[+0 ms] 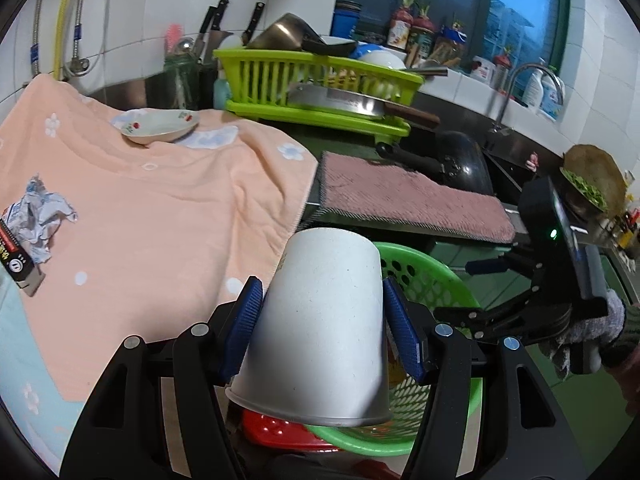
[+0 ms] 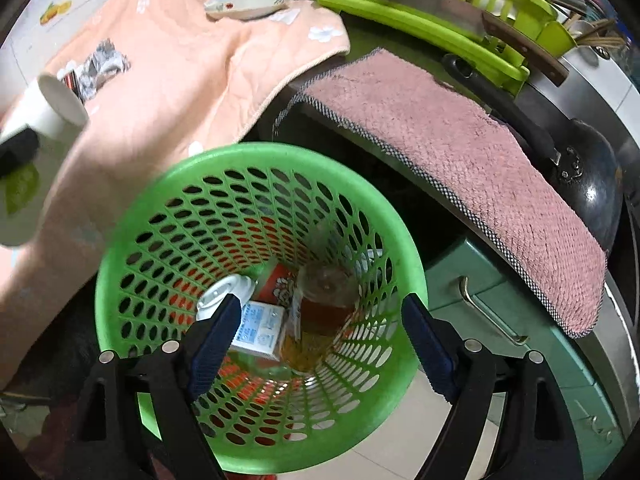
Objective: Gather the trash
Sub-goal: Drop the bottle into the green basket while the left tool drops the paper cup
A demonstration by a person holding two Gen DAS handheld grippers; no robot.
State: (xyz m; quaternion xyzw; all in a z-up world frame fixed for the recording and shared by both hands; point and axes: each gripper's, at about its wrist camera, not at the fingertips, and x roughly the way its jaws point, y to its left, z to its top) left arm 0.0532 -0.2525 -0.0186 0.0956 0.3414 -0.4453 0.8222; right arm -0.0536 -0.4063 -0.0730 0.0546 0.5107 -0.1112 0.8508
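Note:
My left gripper (image 1: 322, 316) is shut on a white paper cup (image 1: 320, 320), held upside down over the rim of a green mesh basket (image 1: 436, 280). The cup also shows at the left of the right wrist view (image 2: 52, 108). My right gripper (image 2: 320, 340) is open and empty, above the basket's mouth (image 2: 160, 184). Inside the basket lie a plastic bottle (image 2: 324, 300), a small carton (image 2: 260, 328) and a white lid (image 2: 224, 292). Crumpled paper (image 1: 40, 216) and a dark packet (image 1: 16, 256) lie on the peach towel (image 1: 160, 208) at the left.
A white bowl (image 1: 158, 124) sits on the towel's far side. A pink mat (image 1: 412, 200), a black pan (image 1: 460, 160) and a green dish rack (image 1: 320, 84) with a cleaver stand behind. A green cabinet (image 2: 500, 320) is beside the basket.

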